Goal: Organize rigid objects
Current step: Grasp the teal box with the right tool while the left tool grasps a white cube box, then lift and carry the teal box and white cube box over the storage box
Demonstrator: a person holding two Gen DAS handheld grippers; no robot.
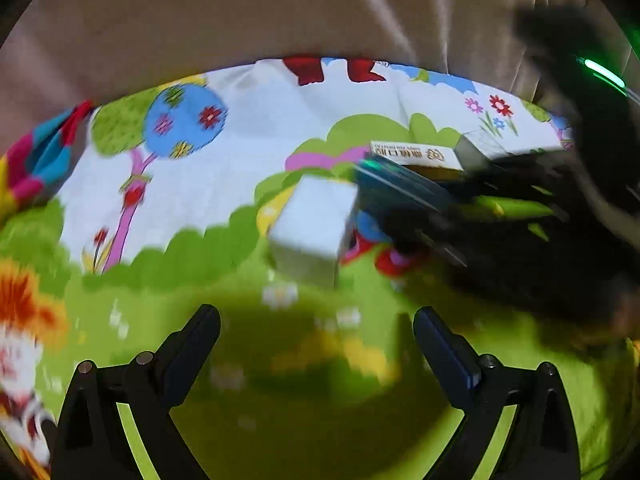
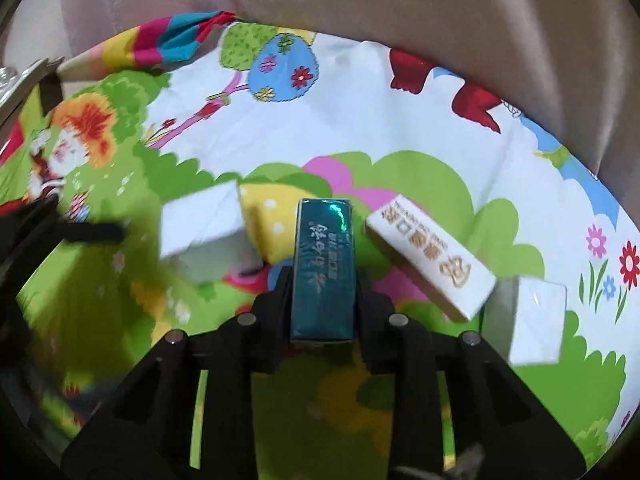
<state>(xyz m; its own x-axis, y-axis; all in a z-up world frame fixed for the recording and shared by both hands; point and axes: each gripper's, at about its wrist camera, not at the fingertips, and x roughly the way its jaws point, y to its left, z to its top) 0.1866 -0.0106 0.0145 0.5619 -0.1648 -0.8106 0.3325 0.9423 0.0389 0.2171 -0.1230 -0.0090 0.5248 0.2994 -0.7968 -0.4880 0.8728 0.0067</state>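
Note:
In the right wrist view my right gripper (image 2: 323, 280) is shut on a long teal box (image 2: 323, 268) with pale lettering, its fingers pressed on both long sides. A plain white box (image 2: 202, 224) lies to its left, a white box with gold lettering (image 2: 428, 256) to its right, and another white box (image 2: 538, 320) further right. In the left wrist view my left gripper (image 1: 316, 320) stands wide open with nothing between its fingers, just short of the plain white box (image 1: 314, 226). The teal box (image 1: 396, 184) and the lettered box (image 1: 416, 156) show beyond it, blurred.
Everything lies on a bright cartoon-print cloth (image 2: 360, 112) with trees and flowers. A beige curtain (image 2: 400, 8) hangs behind it. The other gripper's dark body (image 1: 540, 240) fills the right of the left wrist view. A metal object (image 2: 16, 80) sits at the far left edge.

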